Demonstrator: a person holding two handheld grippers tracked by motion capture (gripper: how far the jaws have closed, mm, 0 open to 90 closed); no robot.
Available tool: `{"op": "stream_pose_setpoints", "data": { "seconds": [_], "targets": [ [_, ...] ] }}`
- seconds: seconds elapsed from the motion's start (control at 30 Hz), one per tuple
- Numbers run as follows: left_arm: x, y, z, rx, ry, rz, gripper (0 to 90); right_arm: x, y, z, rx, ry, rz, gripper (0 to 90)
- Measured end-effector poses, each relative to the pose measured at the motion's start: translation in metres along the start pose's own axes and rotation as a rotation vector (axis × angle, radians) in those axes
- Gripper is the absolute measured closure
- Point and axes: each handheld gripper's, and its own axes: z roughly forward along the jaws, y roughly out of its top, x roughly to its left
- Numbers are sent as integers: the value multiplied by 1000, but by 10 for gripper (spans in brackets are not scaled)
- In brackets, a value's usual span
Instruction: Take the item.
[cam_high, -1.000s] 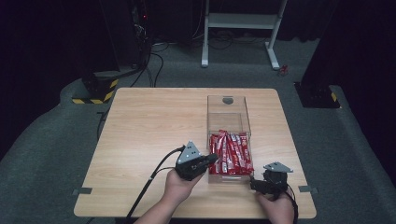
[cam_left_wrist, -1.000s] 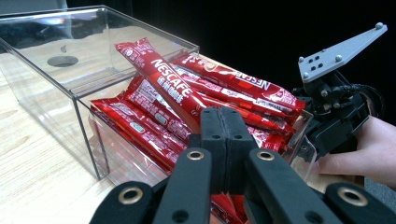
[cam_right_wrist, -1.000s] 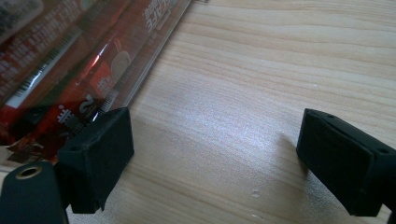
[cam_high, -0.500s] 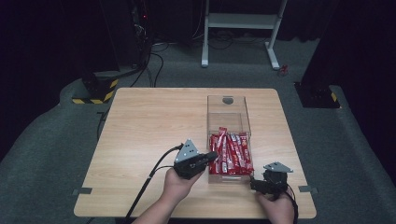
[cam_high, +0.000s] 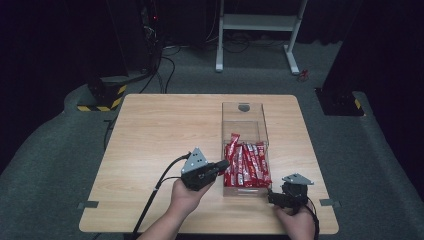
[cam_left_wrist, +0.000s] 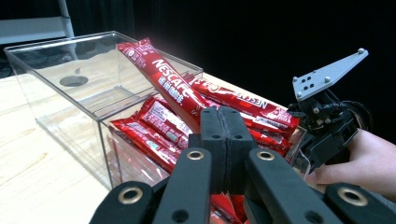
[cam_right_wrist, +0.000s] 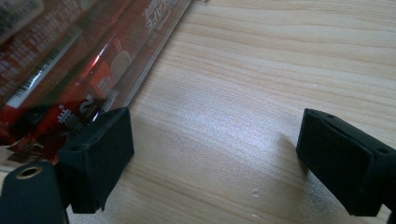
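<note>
A clear plastic box (cam_high: 245, 112) stands on the wooden table (cam_high: 160, 130), its near half full of red Nescafe stick sachets (cam_high: 248, 167). My left gripper (cam_high: 223, 165) is at the box's near left wall, shut on the near end of one sachet (cam_left_wrist: 161, 70). That sachet tilts up and away above the rim. Seen in the left gripper view, the jaws press tight together (cam_left_wrist: 224, 140). My right gripper (cam_high: 281, 198) rests by the box's near right corner. Its jaws stand wide open over bare wood (cam_right_wrist: 215, 140), the left finger (cam_right_wrist: 100, 154) close to the box wall.
The box's far half (cam_left_wrist: 74, 81) holds no sachets. A white metal stand (cam_high: 260, 30) and cables lie on the floor beyond the table. Bare tabletop stretches to the left of the box.
My left gripper has shifted slightly back toward the left, and the tilted sachet's far end has risen a little. The right gripper has stayed put.
</note>
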Motion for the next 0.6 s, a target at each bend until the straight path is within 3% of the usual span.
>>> {"op": "stream_pose_setpoints", "data": {
  "seconds": [0.6],
  "targets": [
    [16, -14, -21, 3, 20, -11, 898, 0, 0, 0, 1, 0, 2, 107]
  ]
}}
